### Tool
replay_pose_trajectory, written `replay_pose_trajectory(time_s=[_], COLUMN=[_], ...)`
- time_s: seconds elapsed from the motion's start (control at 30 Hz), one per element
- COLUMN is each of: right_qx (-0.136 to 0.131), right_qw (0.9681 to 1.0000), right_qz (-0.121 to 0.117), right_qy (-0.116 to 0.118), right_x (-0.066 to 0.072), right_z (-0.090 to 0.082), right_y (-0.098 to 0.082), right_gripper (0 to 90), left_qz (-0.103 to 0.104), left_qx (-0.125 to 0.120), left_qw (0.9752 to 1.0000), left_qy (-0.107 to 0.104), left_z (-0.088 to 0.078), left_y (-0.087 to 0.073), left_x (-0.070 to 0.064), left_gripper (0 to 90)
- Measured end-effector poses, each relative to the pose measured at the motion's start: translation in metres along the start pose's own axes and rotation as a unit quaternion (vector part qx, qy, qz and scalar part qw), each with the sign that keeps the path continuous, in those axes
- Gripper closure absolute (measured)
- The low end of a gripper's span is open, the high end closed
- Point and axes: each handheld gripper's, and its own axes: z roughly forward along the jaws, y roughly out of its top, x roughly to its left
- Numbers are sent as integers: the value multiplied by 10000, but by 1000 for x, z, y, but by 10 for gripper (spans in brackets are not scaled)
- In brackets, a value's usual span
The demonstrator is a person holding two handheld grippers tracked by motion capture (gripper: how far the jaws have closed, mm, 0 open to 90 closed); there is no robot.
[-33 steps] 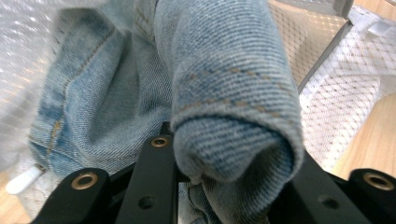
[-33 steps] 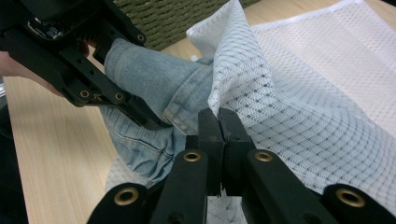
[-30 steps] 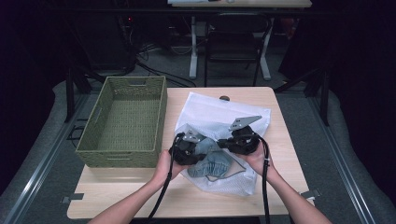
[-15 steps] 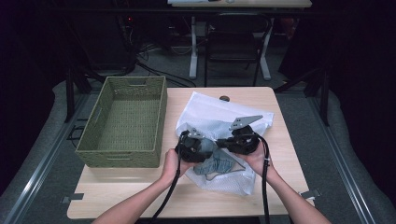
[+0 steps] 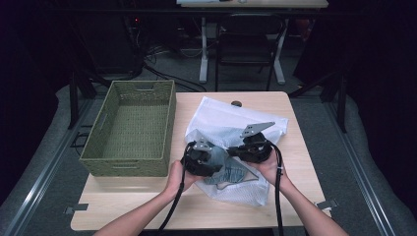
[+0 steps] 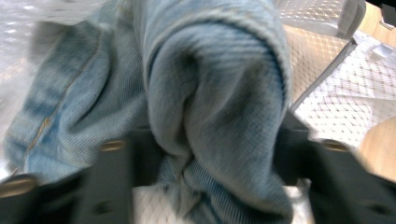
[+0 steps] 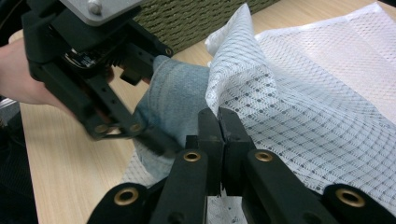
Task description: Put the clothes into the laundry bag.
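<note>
My right gripper (image 7: 219,122) pinches the mesh bag (image 7: 327,98) edge shut. My left gripper (image 5: 200,158), whose jaws have just been closing, clasps the denim garment (image 6: 210,93), half out. The basket (image 5: 133,162) waits empty.

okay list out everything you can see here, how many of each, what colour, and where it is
Table: one, light wood, centre of the high view.
Basket: one, olive green woven, left side of the table.
Mesh bag: one, white, right of the basket.
Denim garment: one, faded blue, at the bag's near end, between the left gripper's jaws.
Chair: one, dark, behind the table.
Left gripper: one, black, on the denim, jaws just closing.
Right gripper: one, black, shut on the mesh bag.
Hands: two, bare, near edge.
</note>
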Motion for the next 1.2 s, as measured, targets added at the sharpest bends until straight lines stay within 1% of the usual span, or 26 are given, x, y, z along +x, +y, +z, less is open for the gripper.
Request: replay_pose_trajectory(time_s=[0.03,0.07,0.1,0.13,0.17,0.2,0.3,0.33,0.4,0.43,0.47,0.53,0.57,0.6,0.67,0.73,0.77,0.83,0.87,0.9,0.97,1.03,1.1,1.13,1.17,1.2], right_qx=[4,-2,1,-29,-41,-47,-163,-307,-342,-390,-457,-524,-558,-531,-438,-289,-237,-227,-233,-235,-233,-232,-215,-219,-213,-198], right_qw=[10000,10000,10000,10000,10000,10000,9998,9993,9992,9990,9987,9982,9979,9980,9985,9991,9992,9993,9993,9994,9994,9994,9994,9994,9994,9994], right_qz=[16,15,-8,-3,-1,14,9,75,73,58,49,82,120,146,190,206,221,225,212,208,207,198,217,196,204,198], right_qy=[9,18,7,25,34,36,91,184,190,196,216,266,302,316,280,233,237,201,180,158,155,145,156,164,178,181], right_x=[0,0,0,0,0,1,1,1,2,3,3,3,2,1,-1,-3,-4,-5,-6,-5,-5,-6,-6,-6,-5,-5], right_z=[0,1,0,0,0,-1,-4,-8,-9,-11,-13,-16,-17,-17,-15,-11,-9,-9,-10,-10,-10,-10,-8,-7,-7,-6], right_y=[0,0,0,0,0,1,4,7,8,9,10,11,10,9,6,1,-1,-2,-2,-1,-1,-1,-1,0,0,0], right_gripper=[894,895,894,895,895,895,895,895,895,895,895,895,895,895,895,894,894,894,894,894,893,894,894,893,894,894], left_qz=[-42,-45,-62,-77,-106,-115,-198,-191,-263,-304,-322,-412,-466,-503,-535,-535,-506,-433,-341,-287,-187,-160,-251,-278,-237,-274], left_qx=[-42,-81,-89,-103,-160,-160,-253,-300,-375,-453,-447,-526,-542,-565,-507,-427,-379,-335,-349,-316,-339,-318,-296,-312,-318,-421], left_qw=[10000,10000,9999,9999,9998,9997,9992,9990,9983,9976,9975,9964,9962,9958,9964,9971,9976,9980,9982,9985,9987,9989,9990,9991,9992,9987], left_qy=[-15,17,44,47,107,130,233,286,358,436,450,528,508,509,410,326,294,302,350,332,334,309,210,76,101,131], left_z=[1,1,2,1,2,2,3,3,5,6,7,10,12,16,21,22,21,15,11,9,4,5,12,16,19,22], left_y=[0,0,0,0,1,2,6,8,12,14,17,18,18,17,15,14,15,14,13,12,9,6,5,4,4,4], left_x=[0,0,0,-1,-2,-3,-4,-5,-5,-5,-5,-5,-4,-3,0,2,3,0,-1,-4,-6,-7,-5,-4,-3,-4], left_gripper=[663,712,740,751,755,758,761,761,761,761,761,759,756,751,712,595,516,404,369,350,316,321,349,373,443,505])
